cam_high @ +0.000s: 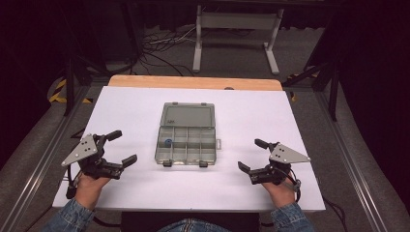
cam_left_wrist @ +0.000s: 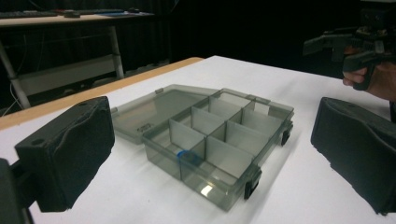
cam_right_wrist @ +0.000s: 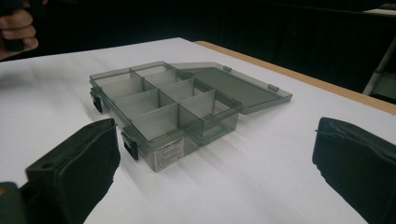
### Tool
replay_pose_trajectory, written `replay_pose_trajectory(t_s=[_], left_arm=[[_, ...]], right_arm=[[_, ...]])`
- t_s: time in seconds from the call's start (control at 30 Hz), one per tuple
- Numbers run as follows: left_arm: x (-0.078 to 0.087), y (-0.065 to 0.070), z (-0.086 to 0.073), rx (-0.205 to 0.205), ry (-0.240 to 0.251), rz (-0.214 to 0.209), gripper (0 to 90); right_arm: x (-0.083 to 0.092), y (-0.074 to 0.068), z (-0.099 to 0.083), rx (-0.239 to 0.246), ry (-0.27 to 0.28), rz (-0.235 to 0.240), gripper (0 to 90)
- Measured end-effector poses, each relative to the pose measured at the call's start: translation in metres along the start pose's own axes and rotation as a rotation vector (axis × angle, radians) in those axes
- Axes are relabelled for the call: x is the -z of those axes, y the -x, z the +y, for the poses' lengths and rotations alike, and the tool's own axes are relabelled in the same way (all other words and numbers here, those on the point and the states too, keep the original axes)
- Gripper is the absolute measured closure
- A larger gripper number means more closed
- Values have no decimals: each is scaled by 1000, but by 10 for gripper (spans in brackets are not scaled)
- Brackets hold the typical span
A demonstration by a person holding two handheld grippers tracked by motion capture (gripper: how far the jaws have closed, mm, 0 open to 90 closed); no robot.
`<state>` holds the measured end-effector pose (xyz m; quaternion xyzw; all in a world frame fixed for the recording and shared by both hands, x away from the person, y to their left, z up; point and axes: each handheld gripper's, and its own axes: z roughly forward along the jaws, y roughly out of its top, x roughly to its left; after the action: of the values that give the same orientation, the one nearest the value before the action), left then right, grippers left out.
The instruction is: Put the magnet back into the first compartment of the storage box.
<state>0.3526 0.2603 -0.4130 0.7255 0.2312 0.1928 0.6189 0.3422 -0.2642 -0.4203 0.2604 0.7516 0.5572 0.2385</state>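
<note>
I saw the open box (cam_high: 187,140) on the tabletop (cam_high: 125,111), a small blue piece (cam_high: 168,142) in one compartment, left claw (cam_high: 122,147) and right claw (cam_high: 251,155) both wide and empty.

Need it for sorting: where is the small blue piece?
In the high view, the blue piece sits inside the open box, in a far-row compartment at its left end.

High view fixed above the person's side, facing forward and down over the whole white table (cam_high: 121,111), both gripper views low and close, aimed inward from opposite sides, sharing the open compartment box (cam_left_wrist: 219,140) mid-table
</note>
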Motion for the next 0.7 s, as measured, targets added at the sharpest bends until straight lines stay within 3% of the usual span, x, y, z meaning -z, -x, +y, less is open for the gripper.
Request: replay_pose_trajectory(t_s=[0.2, 0.37, 0.5, 0.7], left_arm=[[6, 2, -22, -8, 7, 11, 3], [5, 1, -32, -11, 2, 52, 3], [3, -1, -35, -15, -10, 50, 6], [1, -4, -38, 22, -32, 21, 6]], right_arm=[[3, 0, -1, 5, 33, 3, 10], [3, 0, -4, 10, 36, -1, 9], [4, -1, -7, 11, 45, -9, 7], [2, -1, -10, 1, 42, -13, 6]])
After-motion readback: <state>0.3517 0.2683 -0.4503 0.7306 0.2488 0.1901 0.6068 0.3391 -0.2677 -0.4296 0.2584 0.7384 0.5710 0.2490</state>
